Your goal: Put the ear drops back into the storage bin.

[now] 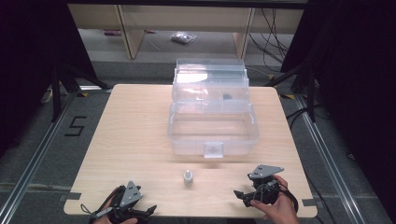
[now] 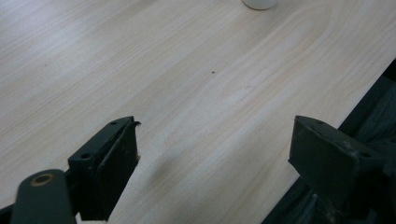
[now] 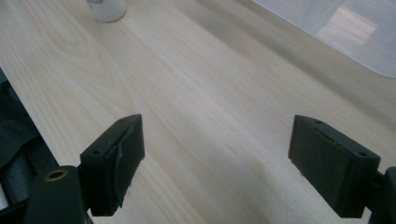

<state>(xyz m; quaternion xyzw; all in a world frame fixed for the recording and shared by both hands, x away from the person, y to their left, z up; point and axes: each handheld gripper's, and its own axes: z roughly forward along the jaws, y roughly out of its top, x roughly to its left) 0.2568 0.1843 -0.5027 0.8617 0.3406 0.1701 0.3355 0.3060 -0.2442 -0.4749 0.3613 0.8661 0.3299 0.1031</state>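
Small white bottle (image 1: pixel 187 178) upright on the wooden table (image 1: pixel 135 130), near the front edge, roughly midway between the two grippers and touching neither. Left gripper (image 1: pixel 148 210) low at the front left corner of the table, held in a hand (image 1: pixel 109 212), jaws spread wide with nothing between them; in the left gripper view (image 2: pixel 212 149) only bare wood in the gap, with the bottle's base (image 2: pixel 259 3) cut off at the top edge, well apart from the jaws. Right gripper (image 1: pixel 239 195) at the front right, gripped by the other hand (image 1: pixel 278 207), grey three-cornered plate on top, jaws pointed toward the middle of the table and likewise spread wide and empty. In the right gripper view (image 3: pixel 217 158) again plain table surface between the jaws, the bottle (image 3: pixel 107 9) far up at the top left, well clear of them, and the rim of the clear box (image 3: pixel 336 32) showing at the top right. Clear plastic box (image 1: pixel 212 128) standing behind the bottle on the middle of the table, lid swung open and leaning back, upper trays raised in steps, a small dark thing (image 1: pixel 227 96) lying in one tray, too small to tell what. Latch on the box's front wall facing the bottle, a strip of bare table between the two. Grey floor all around the table, a "5" (image 1: pixel 75 126) marked on it in tape at the left.
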